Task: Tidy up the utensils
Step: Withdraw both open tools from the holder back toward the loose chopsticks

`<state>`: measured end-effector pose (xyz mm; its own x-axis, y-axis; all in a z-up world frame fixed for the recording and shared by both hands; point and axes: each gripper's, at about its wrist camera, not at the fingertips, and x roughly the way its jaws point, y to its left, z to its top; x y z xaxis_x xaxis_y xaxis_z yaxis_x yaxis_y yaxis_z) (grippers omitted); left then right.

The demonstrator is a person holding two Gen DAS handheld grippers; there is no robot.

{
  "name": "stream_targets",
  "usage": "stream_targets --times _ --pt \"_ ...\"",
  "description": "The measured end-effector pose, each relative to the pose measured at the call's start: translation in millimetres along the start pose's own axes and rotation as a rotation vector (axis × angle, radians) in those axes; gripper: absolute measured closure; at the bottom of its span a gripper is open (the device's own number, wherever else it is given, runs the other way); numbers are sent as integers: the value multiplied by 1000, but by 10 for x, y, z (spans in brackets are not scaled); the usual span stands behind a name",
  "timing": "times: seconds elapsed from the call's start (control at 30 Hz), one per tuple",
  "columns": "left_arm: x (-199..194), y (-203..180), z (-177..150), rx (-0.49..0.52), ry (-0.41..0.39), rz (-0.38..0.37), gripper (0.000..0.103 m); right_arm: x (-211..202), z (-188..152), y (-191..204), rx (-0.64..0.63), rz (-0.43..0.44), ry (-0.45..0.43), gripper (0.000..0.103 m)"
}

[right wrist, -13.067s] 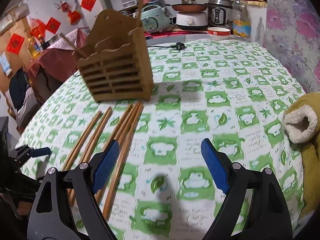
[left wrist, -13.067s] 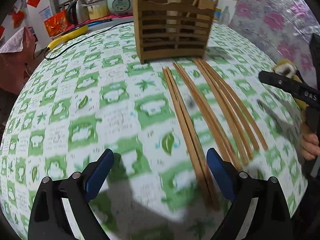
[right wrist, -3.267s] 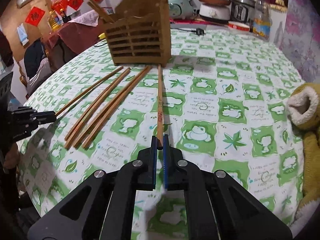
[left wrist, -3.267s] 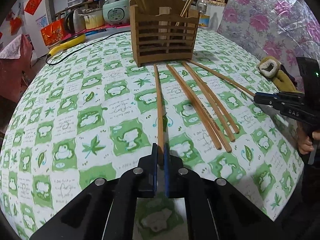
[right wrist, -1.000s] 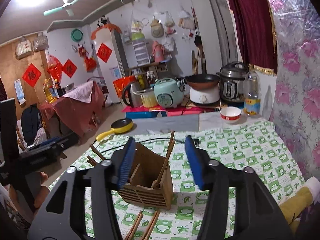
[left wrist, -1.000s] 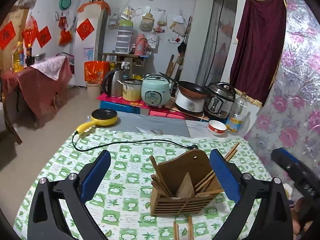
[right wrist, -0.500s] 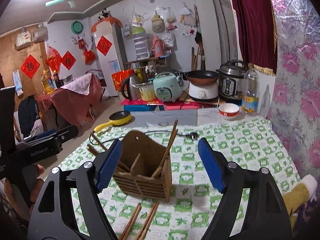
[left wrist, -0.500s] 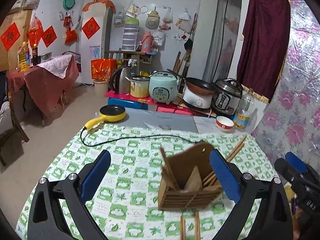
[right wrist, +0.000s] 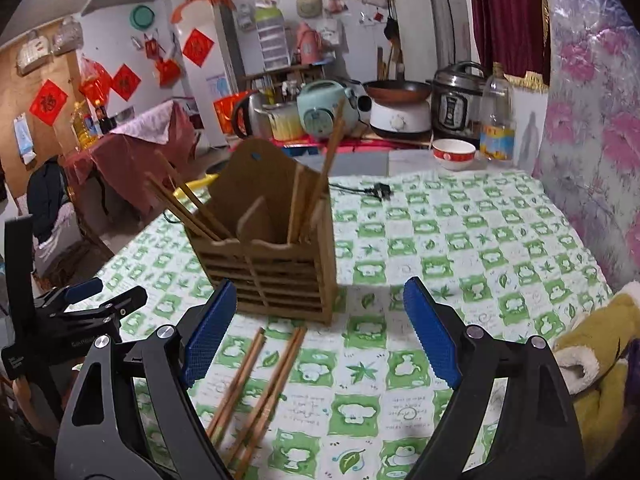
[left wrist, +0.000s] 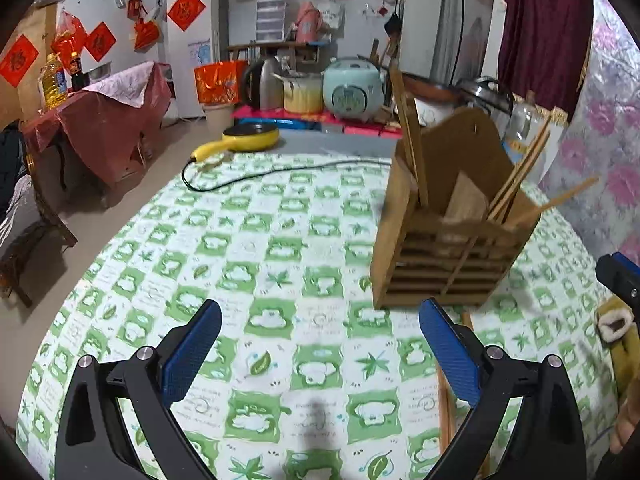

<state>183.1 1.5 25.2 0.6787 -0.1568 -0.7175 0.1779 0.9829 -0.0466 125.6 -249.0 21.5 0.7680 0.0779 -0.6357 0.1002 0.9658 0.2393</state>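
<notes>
Chopsticks (right wrist: 256, 384) flat on the green-checked surface (right wrist: 460, 240), just in front of the wooden holder (right wrist: 276, 264). More sticks (right wrist: 320, 184) upright in its compartments. Right gripper (right wrist: 316, 332) spread wide, jaws just been opening, nothing between them. Left gripper (left wrist: 320, 344) wide open too, empty, above bare cloth left of the holder.

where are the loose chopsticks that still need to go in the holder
In the right wrist view, the loose brown wooden chopsticks lie on the green-and-white checked tablecloth just in front of the slatted wooden utensil holder, toward its left.
</notes>
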Motion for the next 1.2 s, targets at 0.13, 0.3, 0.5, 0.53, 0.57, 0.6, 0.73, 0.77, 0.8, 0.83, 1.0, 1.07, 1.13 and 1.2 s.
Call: stream_targets --times 0.13,0.3,0.5,0.53,0.57,0.6,0.73,0.77,0.8,0.83,1.0,1.07,1.13,1.2 --pt "28 -68 -69 19 7 13 6 43 -98 15 -15 -13 13 20" --pt "-4 -219 -193 84 -13 76 6 134 -297 77 -48 -9 71 20" --pt "-107 -293 -377 138 -43 108 6 125 -498 120 -90 -34 92 17" --pt "-121 -295 -401 143 -46 113 6 114 -526 108 -88 -36 94 16" --pt "-138 -291 -436 148 -48 118 6 99 -565 87 -81 -36 98 16" --pt "-151 -284 -470 150 -48 120 6 93 -588 67 -76 -34 101 16" --pt "-193 -263 -593 157 -42 124 6 59 -724 0 -56 -34 121 16" --pt "-203 -263 -634 158 -41 127 6 59 -775 -16 -53 -35 133 16" --pt "-209 -258 -677 162 -36 133 6 57 -807 -28 -51 -34 140 16" --pt "-216 -256 -705 166 -32 136 6 53 -843 -41 -48 -32 148 16" --pt "-257 -193 -798 151 -27 149 6 14 -929 -56 -40 -15 158 16" --pt "-240 -175 -812 142 -9 143 6 3 -967 -35 -48 -9 164 16" --pt "-214 -154 -846 135 16 133 6 -8 -1037 3 -66 -3 176 16" --pt "-184 -122 -878 122 43 124 6 -17 -1117 27 -84 -2 191 16"
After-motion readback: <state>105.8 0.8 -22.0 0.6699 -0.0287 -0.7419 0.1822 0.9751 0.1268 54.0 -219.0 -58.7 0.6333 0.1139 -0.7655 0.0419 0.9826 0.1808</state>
